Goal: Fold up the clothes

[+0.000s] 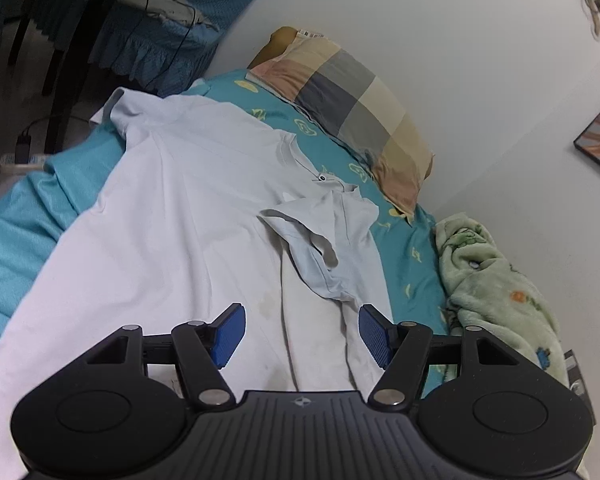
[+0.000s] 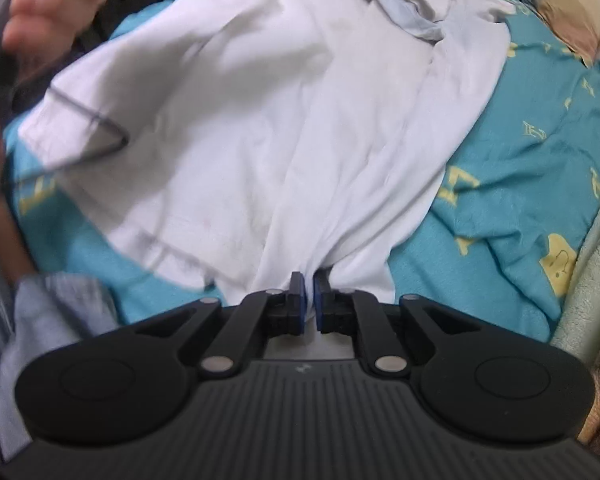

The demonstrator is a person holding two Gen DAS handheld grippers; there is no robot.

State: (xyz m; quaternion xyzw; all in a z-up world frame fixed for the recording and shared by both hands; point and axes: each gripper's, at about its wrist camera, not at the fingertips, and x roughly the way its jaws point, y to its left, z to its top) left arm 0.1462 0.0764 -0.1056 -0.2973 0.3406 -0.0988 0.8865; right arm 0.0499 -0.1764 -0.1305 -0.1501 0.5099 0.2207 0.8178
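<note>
A pale grey-white polo shirt [image 1: 188,208] lies spread on a teal bedsheet [image 1: 400,248], collar toward the pillow. One sleeve [image 1: 320,248] is folded over onto its body. My left gripper [image 1: 302,334] hovers open above the shirt's lower part, blue pads wide apart with nothing between them. In the right wrist view the same shirt [image 2: 284,112] stretches away from me, and my right gripper [image 2: 309,300] is shut on its bunched hem. The folded sleeve [image 2: 404,8] shows at the top.
A checked pillow [image 1: 356,116] lies against the white wall [image 1: 480,60]. A green fleece blanket [image 1: 496,292] is bunched at the bed's right edge. A person's hand [image 2: 40,12] holds the other gripper at top left. Dark chair legs [image 1: 72,60] and a cable stand beyond the bed.
</note>
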